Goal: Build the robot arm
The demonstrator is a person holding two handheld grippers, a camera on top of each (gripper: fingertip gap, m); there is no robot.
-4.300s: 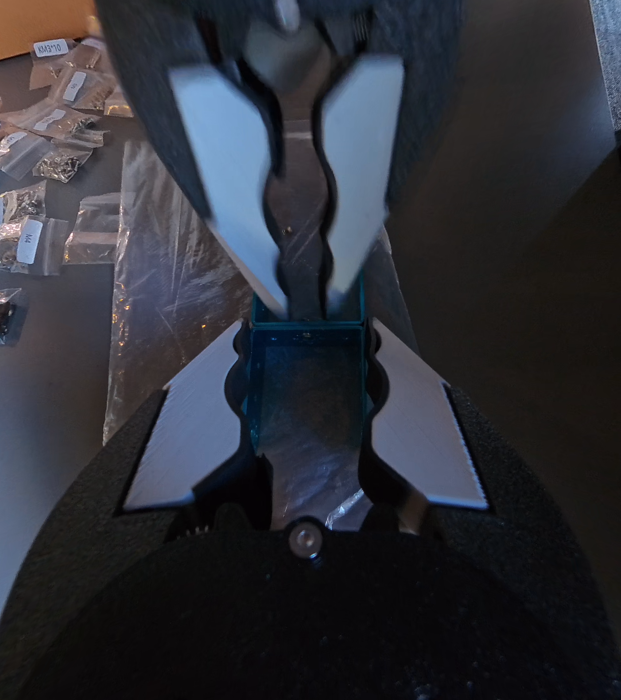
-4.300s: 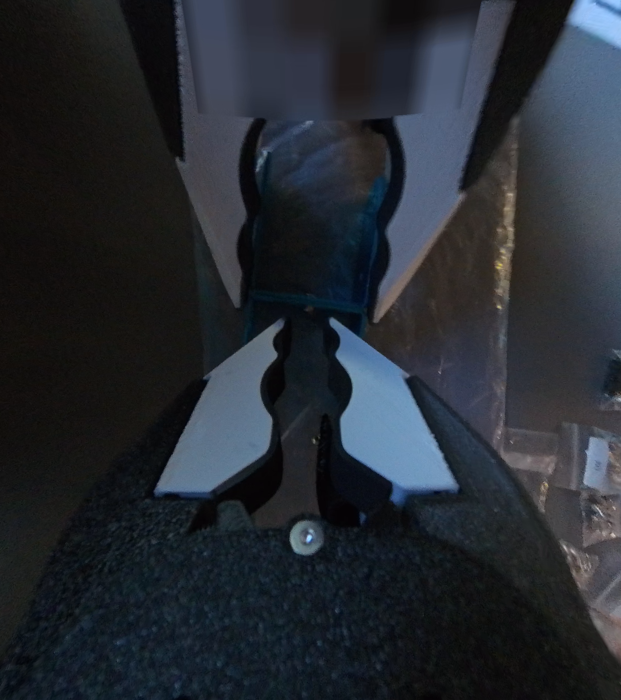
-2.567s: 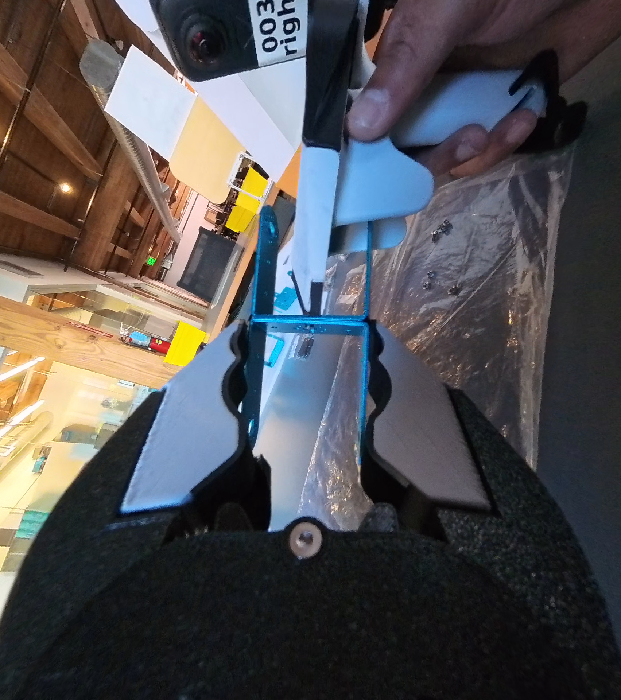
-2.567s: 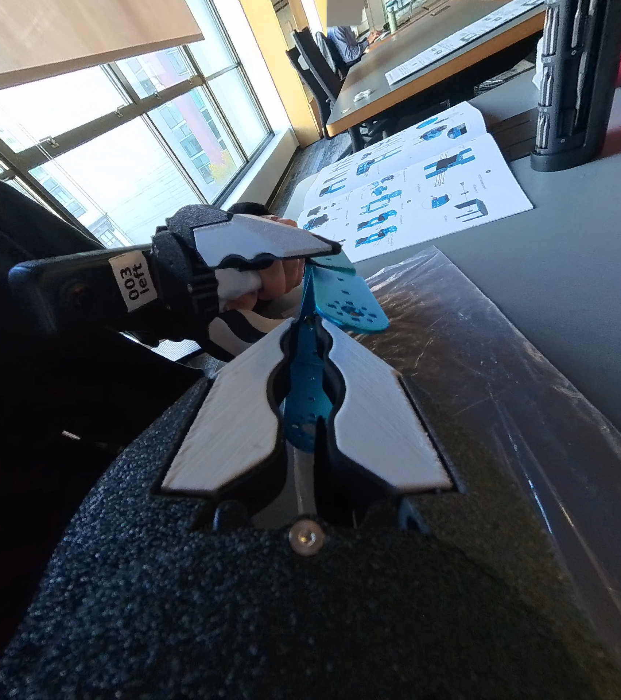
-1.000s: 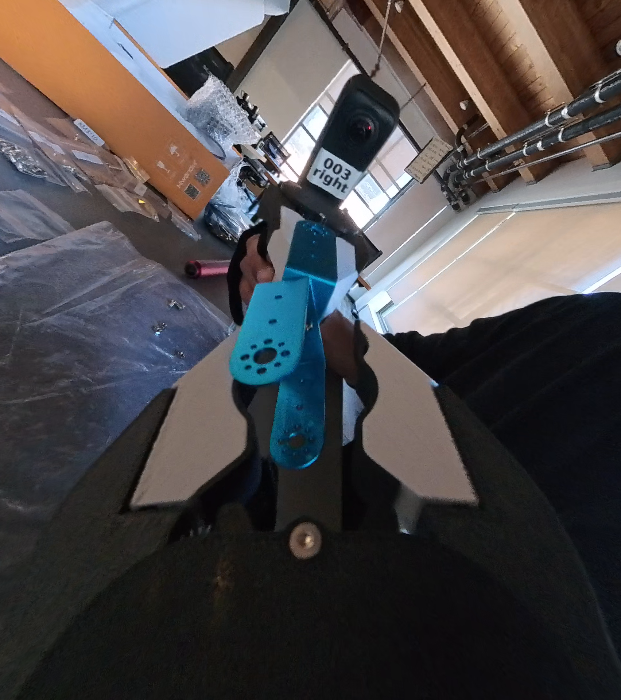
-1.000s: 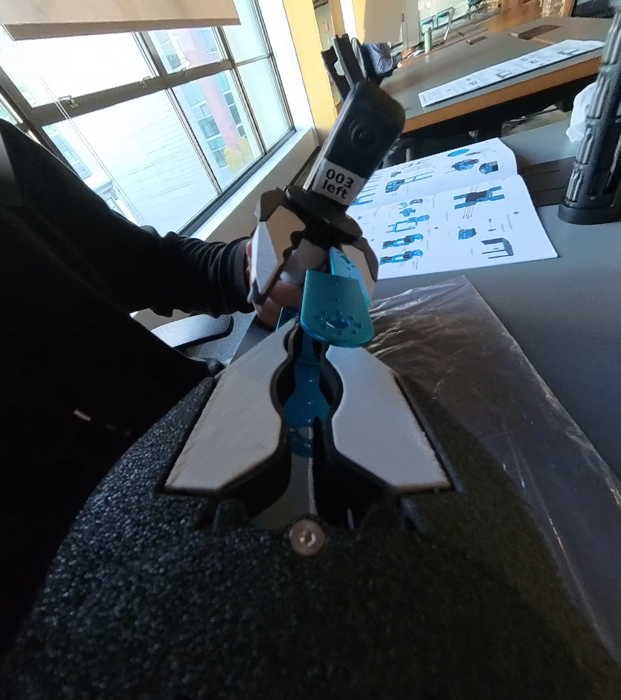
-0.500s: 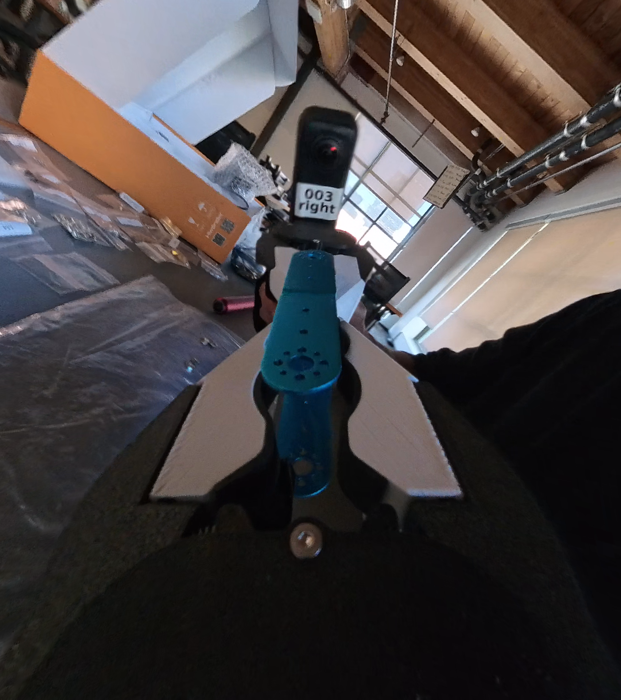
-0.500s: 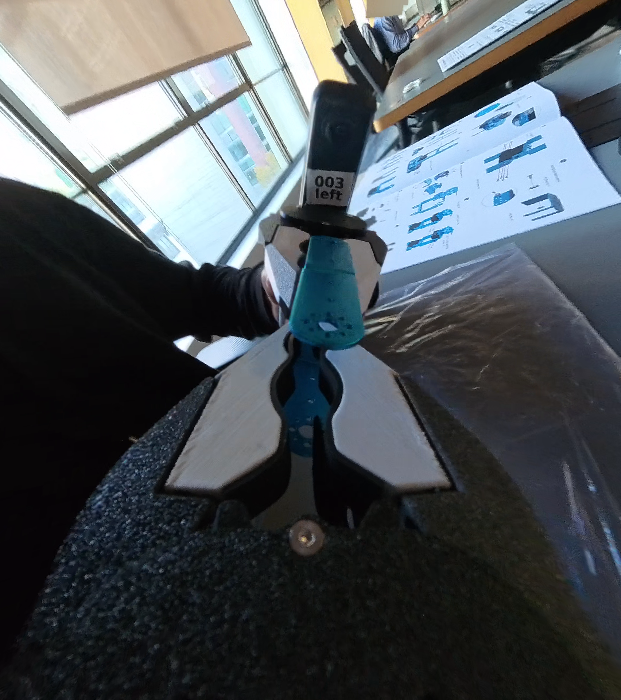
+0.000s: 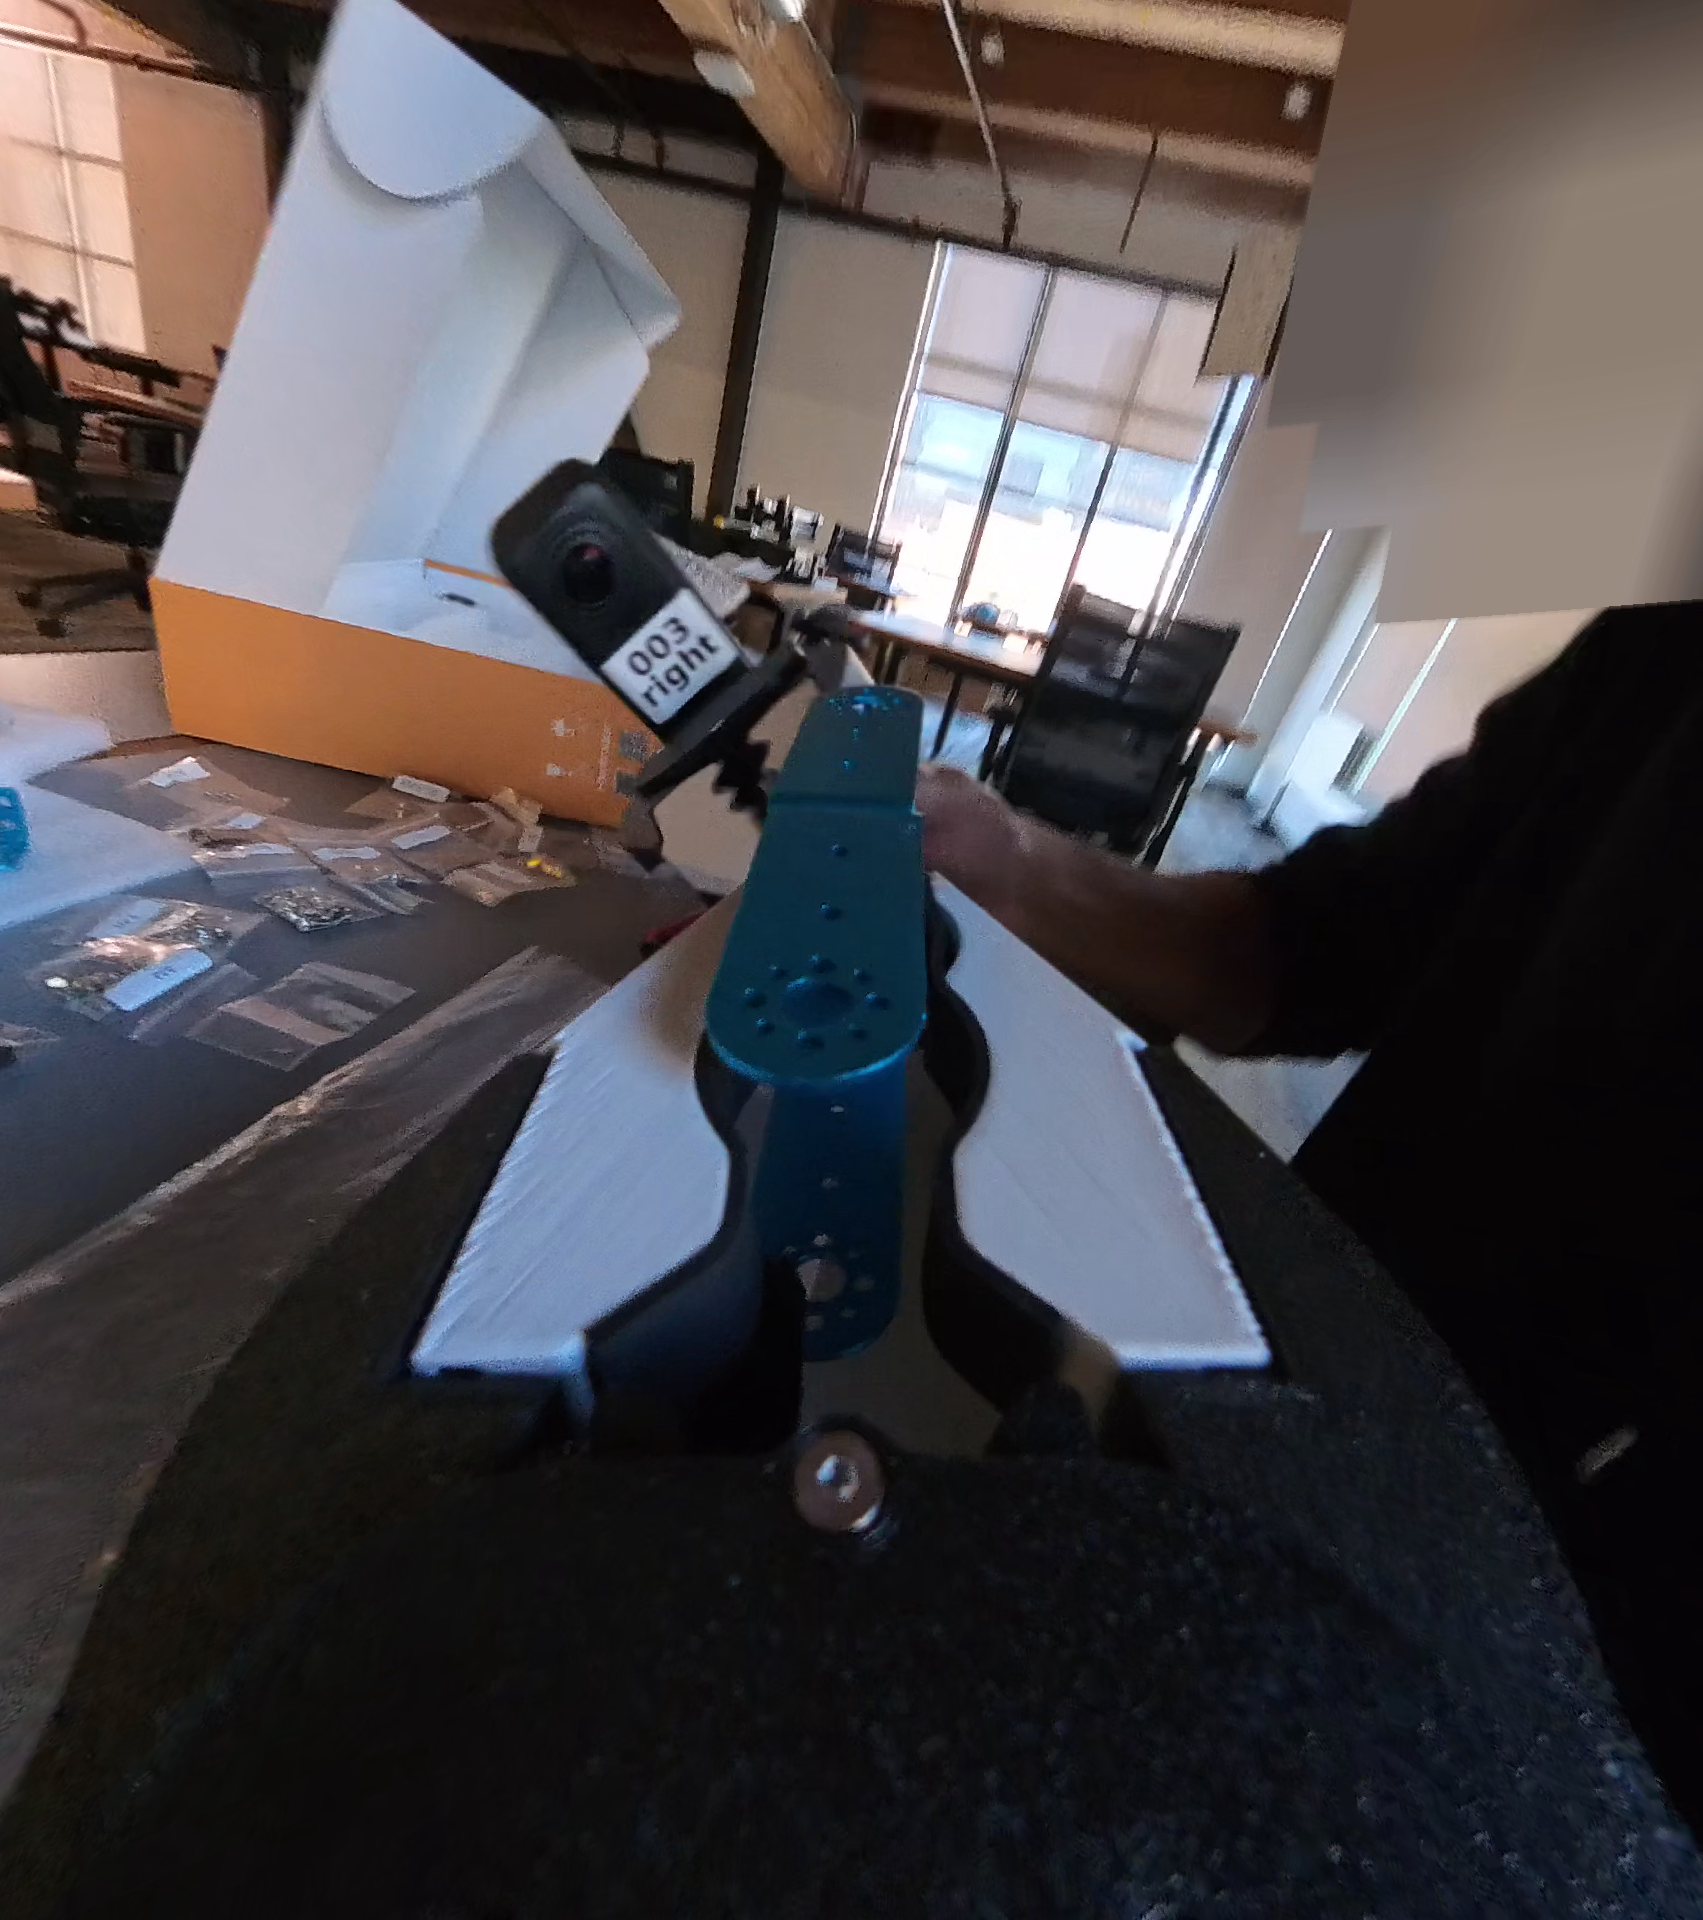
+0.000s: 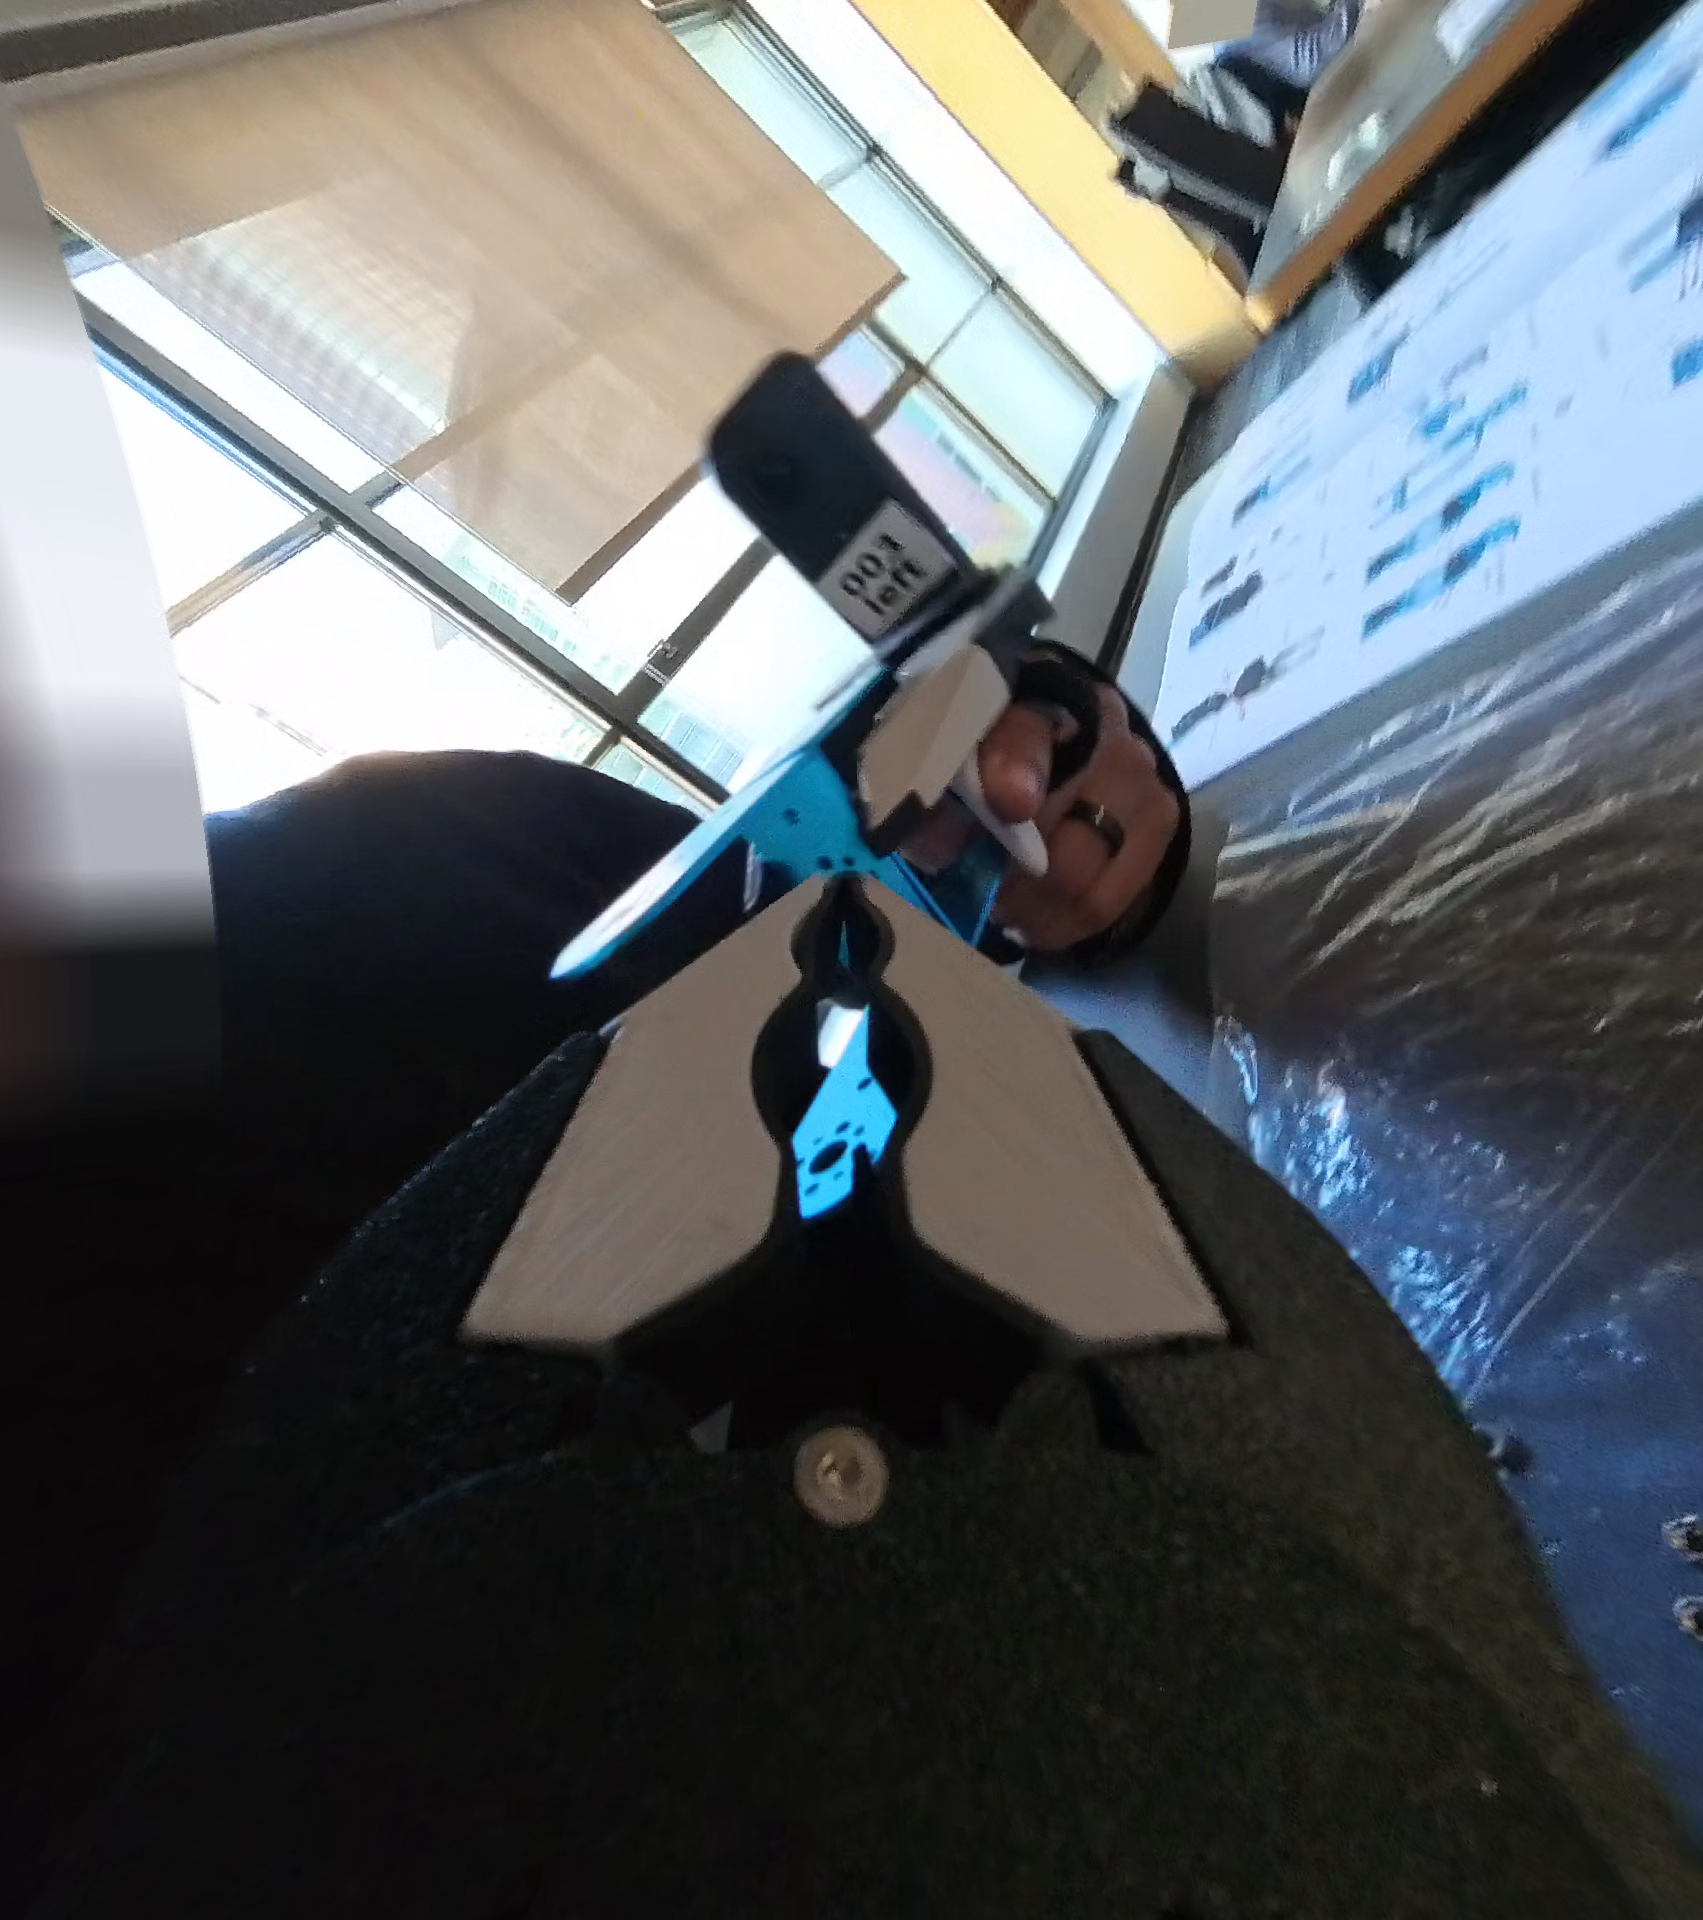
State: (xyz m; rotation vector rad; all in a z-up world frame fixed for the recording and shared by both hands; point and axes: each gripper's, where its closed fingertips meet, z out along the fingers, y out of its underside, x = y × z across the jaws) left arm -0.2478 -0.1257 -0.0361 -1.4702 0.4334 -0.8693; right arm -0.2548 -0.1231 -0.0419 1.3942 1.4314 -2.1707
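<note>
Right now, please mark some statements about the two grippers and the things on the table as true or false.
1. The left gripper and the right gripper both clamp one blue bracket. True.
2. An open orange and white box stands on the table. True.
3. The bracket lies on the table. False: it is held in the air.
4. The small parts bags are inside the box. False: the small parts bags lie on the table before it.
</note>
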